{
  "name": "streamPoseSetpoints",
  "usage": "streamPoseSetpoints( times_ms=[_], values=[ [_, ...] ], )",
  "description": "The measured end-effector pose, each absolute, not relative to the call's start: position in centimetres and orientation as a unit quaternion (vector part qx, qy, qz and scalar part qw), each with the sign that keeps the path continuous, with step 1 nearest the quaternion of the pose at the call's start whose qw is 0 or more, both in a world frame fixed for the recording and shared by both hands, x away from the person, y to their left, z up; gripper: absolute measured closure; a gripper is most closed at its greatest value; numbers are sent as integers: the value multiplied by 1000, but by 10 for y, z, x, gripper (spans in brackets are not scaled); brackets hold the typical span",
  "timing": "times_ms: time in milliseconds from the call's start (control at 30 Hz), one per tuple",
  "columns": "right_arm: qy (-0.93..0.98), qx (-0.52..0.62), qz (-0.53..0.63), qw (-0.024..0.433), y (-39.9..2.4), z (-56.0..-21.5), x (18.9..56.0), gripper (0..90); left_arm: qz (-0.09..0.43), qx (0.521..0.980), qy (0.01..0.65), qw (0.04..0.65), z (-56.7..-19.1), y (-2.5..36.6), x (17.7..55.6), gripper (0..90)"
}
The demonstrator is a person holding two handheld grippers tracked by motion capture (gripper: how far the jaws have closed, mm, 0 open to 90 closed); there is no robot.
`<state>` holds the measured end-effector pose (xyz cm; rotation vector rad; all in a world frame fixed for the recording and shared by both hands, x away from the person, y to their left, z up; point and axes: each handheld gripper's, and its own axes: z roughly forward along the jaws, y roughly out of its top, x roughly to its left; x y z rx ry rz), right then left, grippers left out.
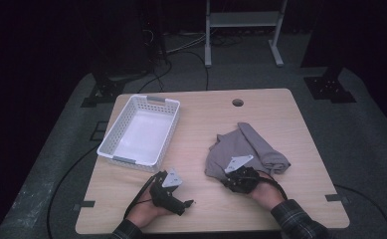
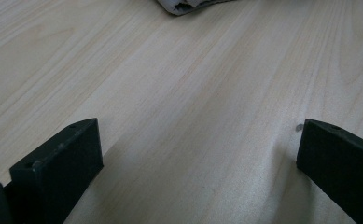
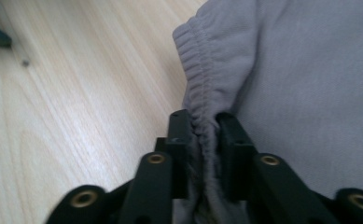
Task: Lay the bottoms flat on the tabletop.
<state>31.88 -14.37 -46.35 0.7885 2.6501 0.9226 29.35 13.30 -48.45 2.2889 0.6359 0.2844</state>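
Dark room, pale wooden table. At four o'clock lies the grey garment, and the right gripper has its ribbed hem pinched tight. At seven o'clock the left gripper rests, jaws wide, nothing between. White basket at ten.

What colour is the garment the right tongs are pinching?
Plain grey garment, clearest in the right gripper view.

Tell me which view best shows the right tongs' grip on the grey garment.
The right gripper view: the right tongs pinch the grey garment at its ribbed hem. The high view shows them at the garment's near edge, the contact hidden. The left gripper view catches a corner of fabric.
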Motion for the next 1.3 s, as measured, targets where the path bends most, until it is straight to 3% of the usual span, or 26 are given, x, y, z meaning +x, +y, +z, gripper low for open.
streamPoseSetpoints(
  times_ms=[300,600,1000,1300],
  values=[
    [890,278,350,86,-145,-450,320,799,110,890,247,366,-484,133,294,0],
    [851,295,426,88,-166,-416,323,796,110,890,248,367,-484,132,294,0],
    [803,355,452,160,-221,-389,339,796,109,889,249,368,-485,132,294,0],
    [769,428,424,211,-276,-394,355,795,111,890,247,367,-485,132,294,0]
  ],
)
